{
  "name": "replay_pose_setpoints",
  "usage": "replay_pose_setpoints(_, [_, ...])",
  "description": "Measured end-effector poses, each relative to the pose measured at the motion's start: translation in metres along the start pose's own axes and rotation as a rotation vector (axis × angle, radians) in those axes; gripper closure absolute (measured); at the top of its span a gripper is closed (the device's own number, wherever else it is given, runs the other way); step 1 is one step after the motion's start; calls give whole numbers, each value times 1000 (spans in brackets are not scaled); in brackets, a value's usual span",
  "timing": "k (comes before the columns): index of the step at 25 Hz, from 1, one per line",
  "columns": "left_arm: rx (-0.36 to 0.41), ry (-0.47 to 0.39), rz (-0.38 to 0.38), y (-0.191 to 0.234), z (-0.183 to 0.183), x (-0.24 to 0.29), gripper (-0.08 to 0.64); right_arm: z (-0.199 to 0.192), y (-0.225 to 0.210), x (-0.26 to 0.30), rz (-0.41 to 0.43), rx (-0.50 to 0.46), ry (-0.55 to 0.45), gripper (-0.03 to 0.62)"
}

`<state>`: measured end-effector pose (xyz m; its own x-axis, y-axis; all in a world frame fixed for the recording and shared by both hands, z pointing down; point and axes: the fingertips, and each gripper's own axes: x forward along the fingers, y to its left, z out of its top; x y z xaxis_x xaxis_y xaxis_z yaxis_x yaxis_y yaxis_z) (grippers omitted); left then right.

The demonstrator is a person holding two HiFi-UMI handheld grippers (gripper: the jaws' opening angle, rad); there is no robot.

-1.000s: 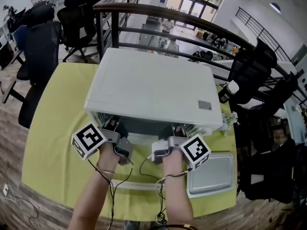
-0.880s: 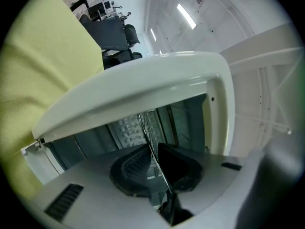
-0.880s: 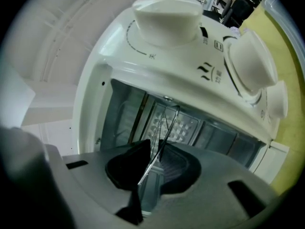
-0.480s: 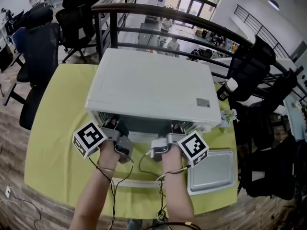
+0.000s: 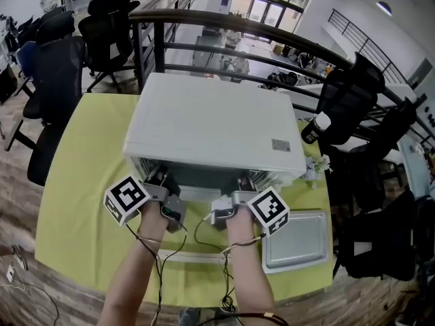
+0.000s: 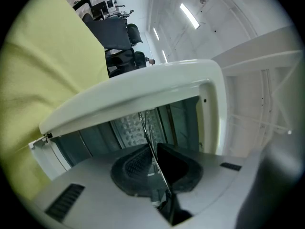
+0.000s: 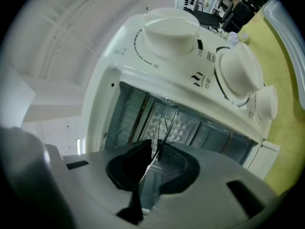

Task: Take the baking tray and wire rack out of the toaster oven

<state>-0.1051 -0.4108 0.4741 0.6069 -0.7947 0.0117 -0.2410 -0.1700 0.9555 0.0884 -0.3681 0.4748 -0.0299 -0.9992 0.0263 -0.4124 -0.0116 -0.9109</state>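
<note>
Step in hand: pulling the rack. The rectangular silver metal baking tray (image 5: 296, 240) already lies out on the yellow-green worktop (image 5: 81, 182), right of the boxy white toaster oven (image 5: 217, 124) and near the right gripper's marker cube, so that half looks done.

The left gripper (image 5: 162, 176) and right gripper (image 5: 245, 180) both sit at the oven's open front, pointing level into the cavity. In the left gripper view the left gripper (image 6: 155, 168) has the front edge of the thin silver wire rack (image 6: 147, 137) between its pads. Jaws have just been closing and now pinch the wire. Same on the right: the right gripper (image 7: 152, 163) is clamped on the rack's front wire (image 7: 167, 130), jaws just closed in.

The rack is still inside the oven and runs back into the cavity. Only its front edge reaches the grippers, one near each front corner.

Next move, as I judge it: draw both grippers straight back together, level and evenly so the rack doesn't skew in its side rails, then set it on the worktop clear of the tray.
</note>
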Motion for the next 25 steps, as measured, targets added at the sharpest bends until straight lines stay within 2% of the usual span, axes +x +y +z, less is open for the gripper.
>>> replay_pose_setpoints(11, [-12, 1, 14, -1, -4, -16, 528, -6, 1, -15, -19, 18, 17, 558])
replay_pose_setpoints(16, [-24, 4, 15, -2, -8, -24, 529, -7, 3, -25, -2, 34, 15, 560])
replay_pose_setpoints(25, [-51, 2, 34, -4, -13, -36, 531, -11, 4, -38, -32, 30, 24, 560])
